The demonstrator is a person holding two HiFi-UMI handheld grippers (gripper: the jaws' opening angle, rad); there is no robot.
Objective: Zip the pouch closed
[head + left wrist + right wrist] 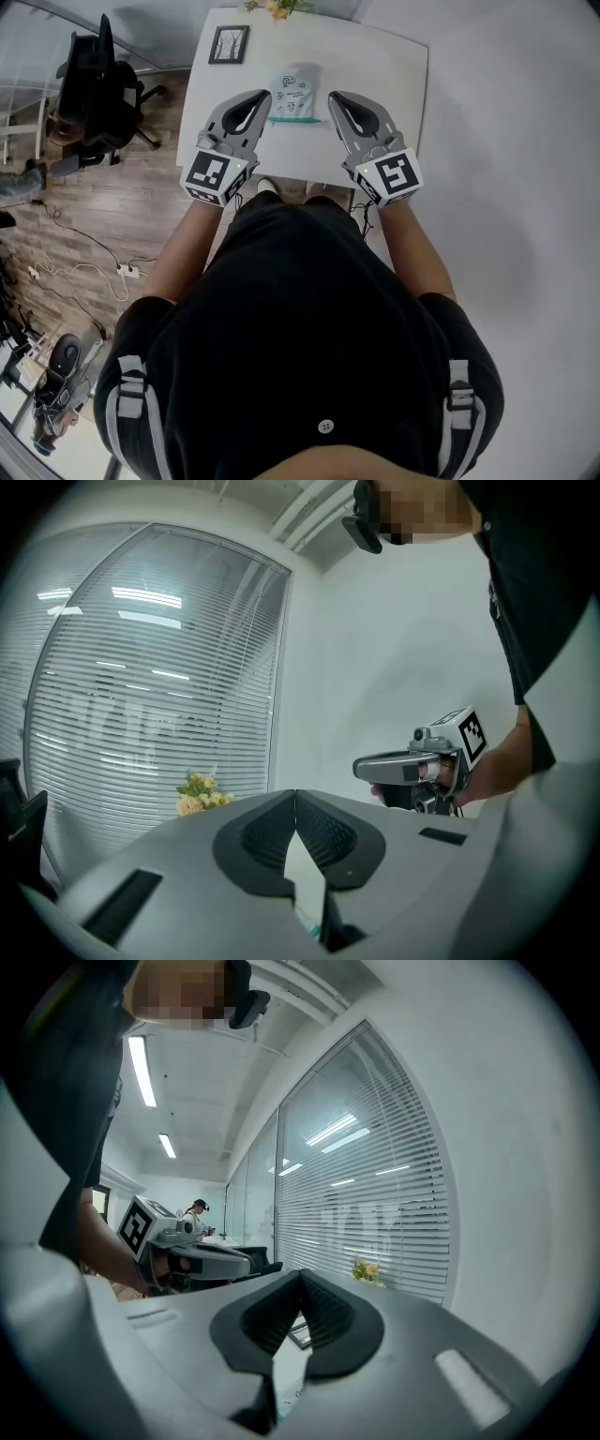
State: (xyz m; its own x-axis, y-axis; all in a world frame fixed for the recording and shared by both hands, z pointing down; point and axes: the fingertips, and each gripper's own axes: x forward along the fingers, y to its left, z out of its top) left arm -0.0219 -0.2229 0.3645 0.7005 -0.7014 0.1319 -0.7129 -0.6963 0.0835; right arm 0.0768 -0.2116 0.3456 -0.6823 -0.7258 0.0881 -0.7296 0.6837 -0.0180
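Head view: white table [394, 66] w/ a small pale pouch [293, 92] lying flat near its middle. Printed side is up, teal zip strip [293, 120] along the edge nearest the person. Can't tell if the zip is done up or not.

L gripper [262, 97] sits just beside the pouch's left edge, R gripper [335, 97] near its right edge, so the pouch lies between the two tips. Both point away from the person, across the table. Can't tell whether either tip touches the pouch.

L gripper view: jaws closed, tips meeting, nothing pinched between them. Thru the gap lower down there's bare table and a sliver of teal. The other gripper shows at right, held in a hand.

R gripper view: same story, jaws together tip to tip w/ nothing in them. Thru the gap there's table, a bit of the frame [298, 1333] and a trace of teal at the bottom.

Elsewhere on the table: the dark picture frame lies at the far left corner, and yellow flowers [277, 7] stand at the far edge. Off the table to the left are a black office chair [98, 84], wood floor and some loose cables [84, 267]. Window blinds [150, 696] are behind the table. White wall to the right
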